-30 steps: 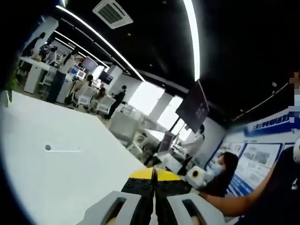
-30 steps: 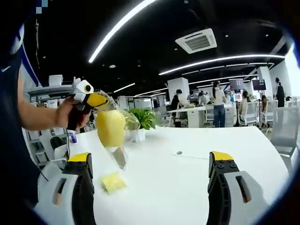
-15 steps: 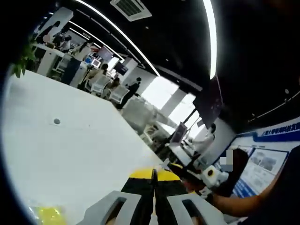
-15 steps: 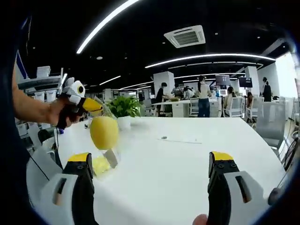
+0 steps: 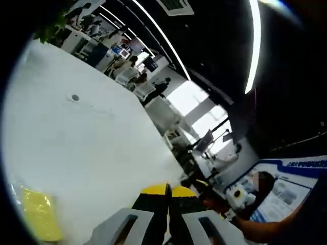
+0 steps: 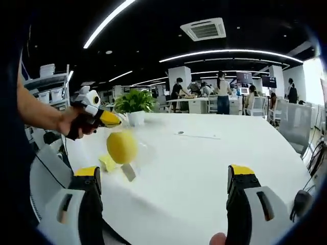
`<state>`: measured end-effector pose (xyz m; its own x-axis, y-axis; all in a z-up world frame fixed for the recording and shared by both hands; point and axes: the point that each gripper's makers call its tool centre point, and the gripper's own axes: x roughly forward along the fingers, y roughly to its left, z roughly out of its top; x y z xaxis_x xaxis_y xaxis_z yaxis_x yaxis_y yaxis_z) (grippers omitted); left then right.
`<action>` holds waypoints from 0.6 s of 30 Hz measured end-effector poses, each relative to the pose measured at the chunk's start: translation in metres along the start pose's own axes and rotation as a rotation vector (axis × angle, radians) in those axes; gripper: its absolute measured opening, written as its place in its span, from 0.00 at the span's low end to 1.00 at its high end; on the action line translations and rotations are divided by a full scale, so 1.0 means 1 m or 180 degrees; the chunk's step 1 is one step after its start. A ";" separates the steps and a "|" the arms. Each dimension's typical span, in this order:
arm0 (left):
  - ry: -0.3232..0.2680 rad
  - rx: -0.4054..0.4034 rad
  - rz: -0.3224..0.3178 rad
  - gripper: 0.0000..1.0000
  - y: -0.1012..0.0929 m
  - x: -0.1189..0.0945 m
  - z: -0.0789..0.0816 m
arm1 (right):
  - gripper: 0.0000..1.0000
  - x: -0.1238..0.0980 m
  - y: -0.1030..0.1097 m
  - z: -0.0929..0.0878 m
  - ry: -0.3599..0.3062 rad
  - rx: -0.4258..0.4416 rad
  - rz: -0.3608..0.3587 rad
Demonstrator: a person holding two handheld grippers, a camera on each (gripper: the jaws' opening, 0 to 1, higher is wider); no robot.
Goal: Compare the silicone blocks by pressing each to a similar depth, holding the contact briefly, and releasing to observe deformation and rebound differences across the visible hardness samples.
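Observation:
In the right gripper view a hand holds my left gripper [image 6: 110, 118], yellow-tipped and shut on the top of a clear bag. A rounded yellow silicone block [image 6: 121, 147] hangs in that bag just above the white table [image 6: 204, 153]. A flat yellow block [image 6: 107, 162] lies on the table right beside it. My right gripper [image 6: 166, 176] stands open and empty, well short of both blocks. In the left gripper view my left gripper [image 5: 167, 191] has its jaws pressed together. The flat yellow block [image 5: 38, 214] lies at the lower left on the table [image 5: 92, 153].
A potted plant [image 6: 134, 102] stands at the table's far side behind the blocks. A small round hole [image 6: 180, 132] marks the tabletop, also seen as a hole [image 5: 75, 97] in the left gripper view. Desks, chairs and people fill the room beyond.
The left gripper has tipped down toward the table, bringing the flat yellow block into its view. The hanging bagged block has come down close beside the flat block. The right gripper stays open.

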<state>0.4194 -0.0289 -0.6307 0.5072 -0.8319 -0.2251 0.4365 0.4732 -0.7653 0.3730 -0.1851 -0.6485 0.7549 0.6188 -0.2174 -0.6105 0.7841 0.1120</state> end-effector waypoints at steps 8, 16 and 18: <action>0.0045 -0.0230 0.0130 0.00 0.031 0.010 -0.011 | 0.97 0.007 0.004 -0.007 0.0052 0.0091 0.0057; -0.0034 -0.0272 0.0489 0.00 0.077 0.005 -0.005 | 0.97 0.015 0.003 -0.021 0.0111 0.0239 0.0029; -0.0033 -0.0197 0.0619 0.00 0.092 0.005 -0.004 | 0.96 0.018 0.004 -0.026 0.0157 0.0239 0.0044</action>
<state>0.4591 0.0091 -0.7048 0.5853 -0.7234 -0.3662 0.2832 0.6056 -0.7436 0.3772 -0.1721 -0.6773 0.7326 0.6280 -0.2627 -0.5997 0.7780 0.1874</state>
